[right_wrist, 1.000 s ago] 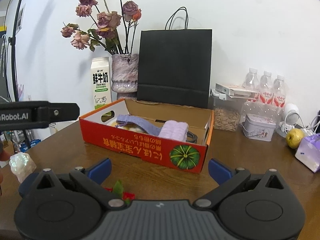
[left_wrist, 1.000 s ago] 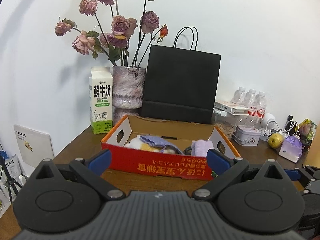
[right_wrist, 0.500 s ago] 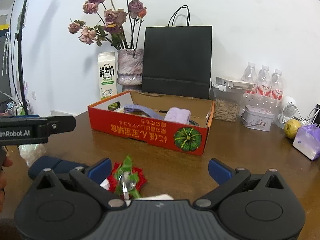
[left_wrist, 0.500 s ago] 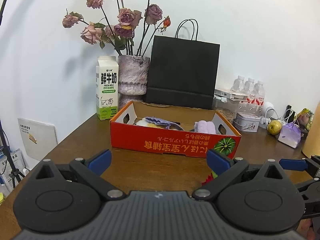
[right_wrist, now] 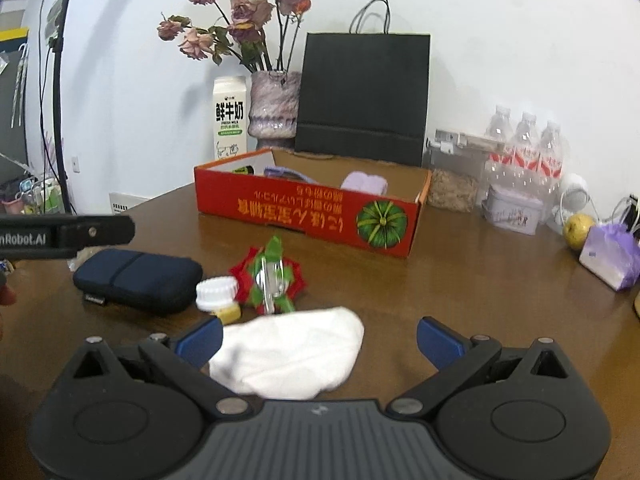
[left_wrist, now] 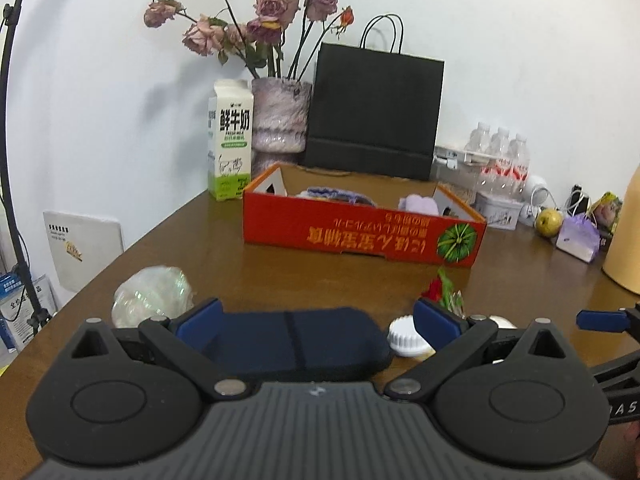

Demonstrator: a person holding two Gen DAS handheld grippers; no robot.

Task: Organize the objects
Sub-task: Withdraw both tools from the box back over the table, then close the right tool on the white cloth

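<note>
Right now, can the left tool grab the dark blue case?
Probably yes. The left tool is open, and the dark blue case lies right between its fingers with nothing on top. The white cap sits close beside the case, so it might get bumped.

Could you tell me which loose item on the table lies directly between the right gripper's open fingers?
The white cloth; the dark blue case and red-green ornament lie farther ahead.
</note>
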